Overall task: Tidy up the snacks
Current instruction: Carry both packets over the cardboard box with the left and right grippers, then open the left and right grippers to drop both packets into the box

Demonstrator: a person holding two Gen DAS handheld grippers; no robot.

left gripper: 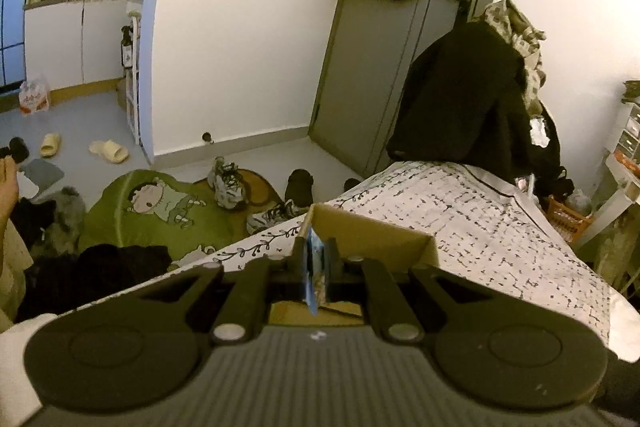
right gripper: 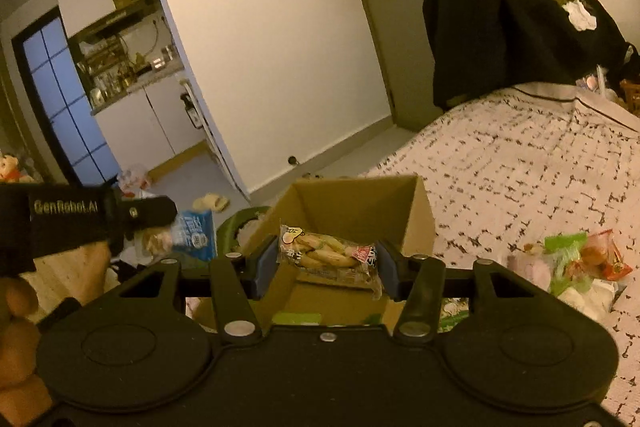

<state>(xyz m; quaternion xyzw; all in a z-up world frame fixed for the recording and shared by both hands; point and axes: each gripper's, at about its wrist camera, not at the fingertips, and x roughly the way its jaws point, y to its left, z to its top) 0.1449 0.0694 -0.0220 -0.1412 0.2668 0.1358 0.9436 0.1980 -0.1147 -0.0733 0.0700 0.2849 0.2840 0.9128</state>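
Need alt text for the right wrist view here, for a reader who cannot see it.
The right gripper holds a clear snack packet between its blue pads, just in front of an open cardboard box on a patterned bedspread. At left, the left gripper carries a blue packet; more snacks lie at right.

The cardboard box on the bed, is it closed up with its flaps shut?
No, the cardboard box stands open on the bed, and you can see its bare brown inside walls.
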